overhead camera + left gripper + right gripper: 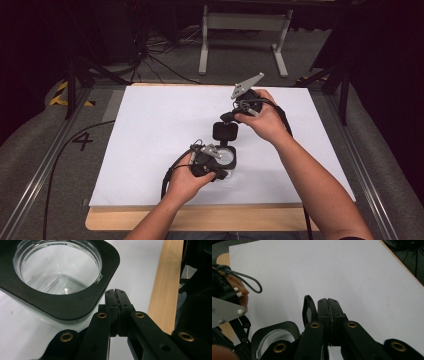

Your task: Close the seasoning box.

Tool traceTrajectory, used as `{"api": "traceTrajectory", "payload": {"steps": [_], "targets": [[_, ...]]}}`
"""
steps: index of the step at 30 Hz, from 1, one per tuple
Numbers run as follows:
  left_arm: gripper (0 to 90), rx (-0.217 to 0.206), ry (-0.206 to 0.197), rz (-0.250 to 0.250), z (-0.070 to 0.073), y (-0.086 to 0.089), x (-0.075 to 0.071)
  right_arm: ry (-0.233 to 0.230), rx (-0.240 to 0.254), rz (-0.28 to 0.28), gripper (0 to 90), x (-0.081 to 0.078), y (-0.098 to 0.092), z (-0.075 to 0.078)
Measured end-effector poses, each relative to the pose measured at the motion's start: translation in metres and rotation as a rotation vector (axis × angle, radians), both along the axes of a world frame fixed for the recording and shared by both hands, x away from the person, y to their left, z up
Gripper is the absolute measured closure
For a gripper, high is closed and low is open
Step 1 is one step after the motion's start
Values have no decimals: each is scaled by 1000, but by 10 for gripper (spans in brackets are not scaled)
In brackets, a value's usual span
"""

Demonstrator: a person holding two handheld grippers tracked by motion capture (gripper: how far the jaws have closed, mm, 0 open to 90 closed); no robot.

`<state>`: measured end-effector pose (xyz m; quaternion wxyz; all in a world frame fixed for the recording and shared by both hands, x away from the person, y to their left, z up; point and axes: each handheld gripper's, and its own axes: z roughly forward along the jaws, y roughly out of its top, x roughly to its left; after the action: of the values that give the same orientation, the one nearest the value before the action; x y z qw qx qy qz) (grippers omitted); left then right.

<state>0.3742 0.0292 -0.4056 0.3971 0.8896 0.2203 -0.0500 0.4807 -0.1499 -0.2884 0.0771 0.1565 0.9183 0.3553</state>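
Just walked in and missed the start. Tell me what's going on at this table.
A person works two handheld grippers over a white sheet. The left gripper, jaws shut, sits against an open glass jar with a black square rim. The right gripper, jaws also shut, is beside the black lid, apparently lifted just off the jar; the grip itself isn't clear.

Jar sits on the sheet near the front edge, centre. Lid just behind it. Left gripper beside the jar's front-left; right gripper behind the lid.
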Motion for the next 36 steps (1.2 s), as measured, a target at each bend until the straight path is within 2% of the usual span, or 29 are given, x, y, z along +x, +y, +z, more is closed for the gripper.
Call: {"api": "traceTrajectory", "payload": {"steps": [4,5,6,9,10,17,19,21,25,36], "targets": [[898,-4,4,0,0,0,0,3,-1,7,900,-4,-1,3],[898,3,19,-19,1,1,1,4,0,11,900,-5,-1,4],[898,-8,5,2,-1,0,0,6,0,11,900,-6,-2,4],[898,0,15,-10,0,0,1,20,5,19,900,-7,-2,5],[898,-8,7,3,-1,-1,0,25,7,21,900,-8,-2,5],[898,-16,10,3,-2,-1,0,41,16,34,900,-10,-3,5],[898,-16,10,4,-2,-1,0,46,16,47,900,-13,-3,6],[897,2,9,3,-1,0,1,52,17,65,900,-18,-3,6],[898,-10,11,12,-3,1,1,64,19,92,900,-30,-4,3],[898,-20,10,16,-3,1,0,88,18,137,900,-47,-4,-8]]}}
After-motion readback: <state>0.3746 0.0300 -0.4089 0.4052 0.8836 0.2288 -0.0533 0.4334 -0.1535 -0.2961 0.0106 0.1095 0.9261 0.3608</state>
